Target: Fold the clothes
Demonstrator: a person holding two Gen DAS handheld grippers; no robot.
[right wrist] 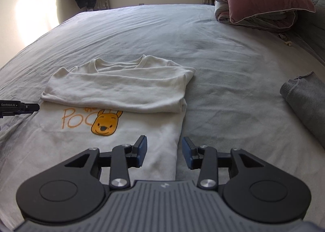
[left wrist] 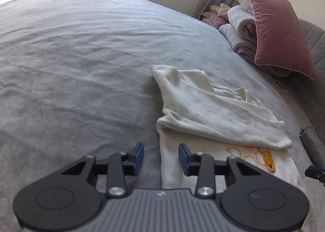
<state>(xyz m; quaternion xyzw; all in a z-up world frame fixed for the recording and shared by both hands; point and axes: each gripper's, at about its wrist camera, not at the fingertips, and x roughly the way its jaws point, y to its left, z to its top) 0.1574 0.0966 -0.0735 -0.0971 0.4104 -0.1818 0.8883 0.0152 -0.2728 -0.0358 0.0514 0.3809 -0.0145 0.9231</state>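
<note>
Risk: loose upper fold of shirt (right wrist: 113, 89) could be dragged open if hem layer is pinched unevenly or only one layer is caught; crooked fold likely if two sides are lifted unequally.

Shirt laid flat on bed (right wrist: 223, 53), near its front edge, collar half already folded down over print.

Left gripper (left wrist: 161, 158) part open, nothing held, poised over shirt's left edge. Right gripper (right wrist: 164, 151) part open, nothing held, straddling shirt's right edge.

Grey cloth (right wrist: 304, 101) lies apart, toward bed's right edge.
</note>
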